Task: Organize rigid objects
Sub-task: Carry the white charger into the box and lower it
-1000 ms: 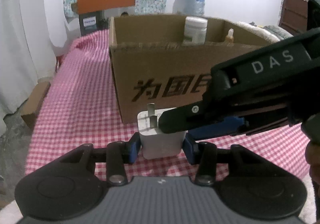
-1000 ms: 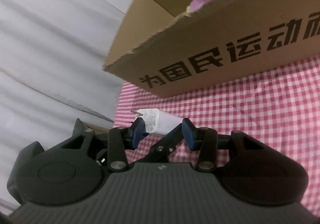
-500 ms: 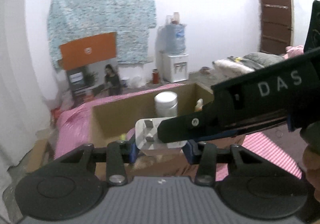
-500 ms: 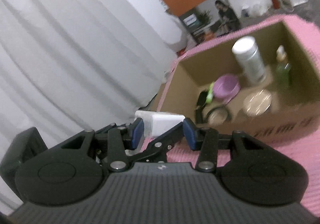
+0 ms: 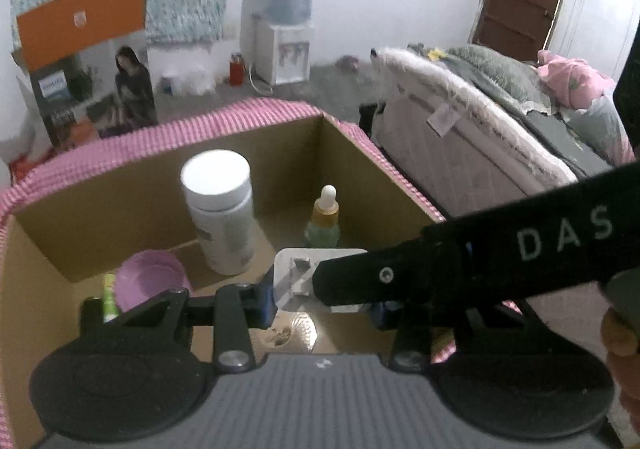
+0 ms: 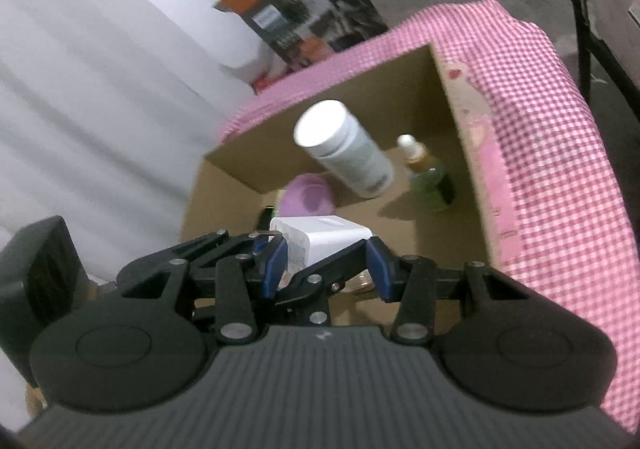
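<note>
A white plug adapter (image 5: 304,277) with metal prongs is held over the open cardboard box (image 5: 120,177). My left gripper (image 5: 324,303) is shut on the adapter. My right gripper (image 6: 326,263) reaches across from the right and also holds the adapter (image 6: 320,235) between its blue pads. In the right wrist view the box (image 6: 460,121) lies below both grippers.
Inside the box stand a white bottle (image 5: 220,209) and a dropper bottle (image 5: 324,217), with a purple bowl (image 5: 152,281) and a shiny round lid (image 5: 292,331). The box sits on a pink checked tablecloth (image 6: 560,153). A bed (image 5: 500,121) is at the right.
Both grippers have lifted the adapter from the tablecloth in front of the box to above the box's open top.
</note>
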`<state>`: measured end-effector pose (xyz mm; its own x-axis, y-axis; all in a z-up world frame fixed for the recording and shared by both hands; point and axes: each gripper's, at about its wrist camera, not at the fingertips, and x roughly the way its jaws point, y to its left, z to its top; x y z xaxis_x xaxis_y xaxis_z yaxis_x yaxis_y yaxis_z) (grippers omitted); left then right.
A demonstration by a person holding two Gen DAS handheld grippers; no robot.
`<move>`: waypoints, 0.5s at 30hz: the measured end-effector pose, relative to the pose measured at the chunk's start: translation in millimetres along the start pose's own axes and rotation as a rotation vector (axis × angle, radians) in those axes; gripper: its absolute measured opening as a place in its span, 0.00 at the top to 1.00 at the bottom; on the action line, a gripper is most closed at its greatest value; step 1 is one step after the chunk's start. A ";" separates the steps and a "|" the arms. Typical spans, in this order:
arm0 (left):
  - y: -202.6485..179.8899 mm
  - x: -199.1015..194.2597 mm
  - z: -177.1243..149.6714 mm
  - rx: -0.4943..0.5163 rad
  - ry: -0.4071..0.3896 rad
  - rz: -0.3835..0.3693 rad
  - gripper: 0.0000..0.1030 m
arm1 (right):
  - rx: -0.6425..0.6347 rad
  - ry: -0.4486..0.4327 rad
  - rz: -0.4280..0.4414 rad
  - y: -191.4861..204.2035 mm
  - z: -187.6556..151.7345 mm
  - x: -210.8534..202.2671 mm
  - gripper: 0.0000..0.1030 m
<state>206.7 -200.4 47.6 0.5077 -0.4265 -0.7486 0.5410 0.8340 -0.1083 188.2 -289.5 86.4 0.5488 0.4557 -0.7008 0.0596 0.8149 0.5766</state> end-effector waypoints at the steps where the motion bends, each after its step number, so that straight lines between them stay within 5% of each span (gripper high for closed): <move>1: 4.6 3.5 2.2 -0.006 0.013 -0.006 0.57 | 0.000 0.009 -0.011 -1.7 1.7 3.1 0.57; 15: 6.9 47.6 18.1 -0.073 0.154 -0.056 0.57 | 0.006 0.041 -0.065 -15.9 20.7 28.1 0.48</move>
<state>246.8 -221.2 23.1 0.3663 -0.4194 -0.8306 0.5125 0.8360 -0.1961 220.0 -297.1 66.2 0.5086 0.4161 -0.7538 0.0992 0.8414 0.5313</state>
